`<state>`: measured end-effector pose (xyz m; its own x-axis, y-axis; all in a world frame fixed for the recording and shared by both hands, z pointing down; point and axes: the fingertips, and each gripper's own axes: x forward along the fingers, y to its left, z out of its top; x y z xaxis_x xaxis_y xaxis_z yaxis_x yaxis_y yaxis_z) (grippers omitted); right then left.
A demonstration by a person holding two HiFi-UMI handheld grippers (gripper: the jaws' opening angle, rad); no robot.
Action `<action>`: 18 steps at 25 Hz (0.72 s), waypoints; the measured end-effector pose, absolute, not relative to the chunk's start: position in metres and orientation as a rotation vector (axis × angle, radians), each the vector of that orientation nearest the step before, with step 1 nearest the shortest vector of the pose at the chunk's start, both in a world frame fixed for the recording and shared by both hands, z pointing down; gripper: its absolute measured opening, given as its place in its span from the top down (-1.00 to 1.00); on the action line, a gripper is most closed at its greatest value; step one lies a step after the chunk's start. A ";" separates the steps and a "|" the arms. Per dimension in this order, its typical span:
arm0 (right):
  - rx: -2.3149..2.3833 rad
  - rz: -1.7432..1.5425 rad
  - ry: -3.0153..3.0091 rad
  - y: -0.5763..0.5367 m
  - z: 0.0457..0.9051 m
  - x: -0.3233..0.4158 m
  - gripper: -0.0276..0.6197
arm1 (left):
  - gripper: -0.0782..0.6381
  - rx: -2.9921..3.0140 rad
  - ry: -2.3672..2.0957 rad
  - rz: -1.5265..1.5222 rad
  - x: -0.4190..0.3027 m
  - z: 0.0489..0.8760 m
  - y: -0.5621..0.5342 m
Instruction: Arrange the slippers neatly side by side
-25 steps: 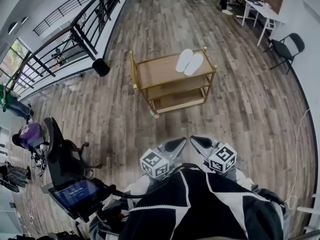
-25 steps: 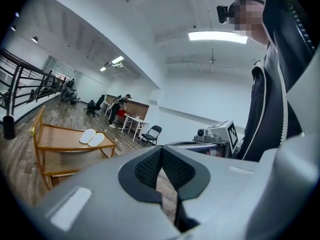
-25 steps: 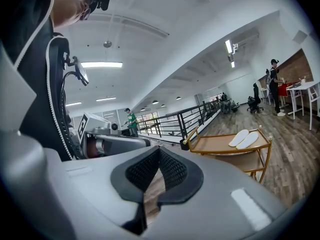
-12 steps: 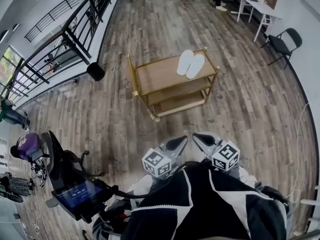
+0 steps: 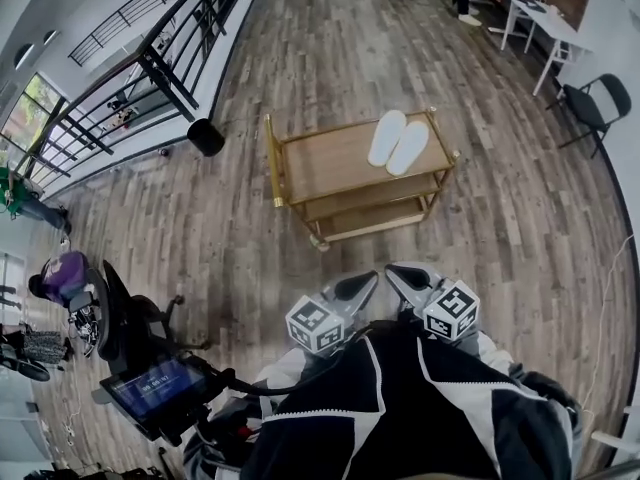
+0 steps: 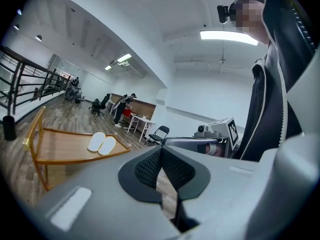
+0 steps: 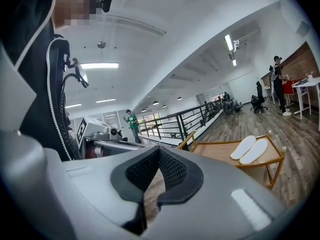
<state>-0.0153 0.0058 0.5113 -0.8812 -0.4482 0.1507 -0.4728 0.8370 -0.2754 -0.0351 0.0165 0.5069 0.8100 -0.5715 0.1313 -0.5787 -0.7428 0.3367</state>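
Two white slippers [image 5: 399, 142] are seen lying side by side, edges touching, on the top shelf of a gold-framed cart [image 5: 320, 163], toward its right end. The cart is stood on the wooden floor [image 5: 520, 218], well apart from both grippers.

The left gripper [image 5: 355, 286] is held close to the person's chest. Its jaws are clenched together with nothing between them, as confirmed in the left gripper view. The right gripper [image 5: 404, 279] is held just beside it, likewise clenched and empty. Both are pointed toward the cart.

A black bin [image 5: 206, 136] is noted on the floor near the railing [image 5: 150, 63], left of the cart.
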 end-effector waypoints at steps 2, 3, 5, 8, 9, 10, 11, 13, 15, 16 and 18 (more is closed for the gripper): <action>0.699 0.456 -2.944 -0.017 0.507 -0.012 0.90 | 0.74 2.623 -0.903 0.026 -0.032 0.504 -0.005; 0.678 0.448 -2.949 -0.028 0.506 -0.009 0.90 | 0.74 2.616 -0.922 0.020 -0.029 0.503 -0.017; 0.636 0.434 -2.957 -0.051 0.503 -0.002 0.90 | 0.74 2.606 -0.955 0.008 -0.021 0.501 -0.040; 0.587 0.418 -2.961 -0.090 0.502 0.013 0.90 | 0.74 2.617 -0.977 0.014 0.000 0.500 -0.079; 0.576 0.415 -2.961 -0.103 0.502 0.019 0.90 | 0.74 2.618 -0.981 0.014 0.007 0.499 -0.091; 0.567 0.413 -2.962 -0.114 0.501 0.023 0.90 | 0.74 2.618 -0.987 0.012 0.013 0.498 -0.101; 0.558 0.411 -2.963 -0.122 0.499 0.026 0.90 | 0.74 2.618 -0.995 0.009 0.016 0.495 -0.110; 0.539 0.404 -2.970 -0.133 0.493 0.029 0.90 | 0.74 2.618 -1.018 0.005 0.018 0.490 -0.122; 0.525 0.391 -2.977 -0.144 0.487 0.029 0.90 | 0.74 2.617 -1.044 0.000 0.016 0.483 -0.133; 0.519 0.384 -2.980 -0.150 0.483 0.030 0.90 | 0.74 2.615 -1.058 -0.007 0.015 0.479 -0.139; 0.509 0.375 -2.988 -0.162 0.476 0.032 0.90 | 0.74 2.612 -1.082 -0.019 0.016 0.471 -0.151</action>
<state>0.0319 -0.1623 0.4764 -0.9407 -0.3151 0.1258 -0.3364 0.9144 -0.2251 0.0155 -0.1513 0.4712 0.7141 -0.6919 0.1063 -0.6878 -0.6652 0.2908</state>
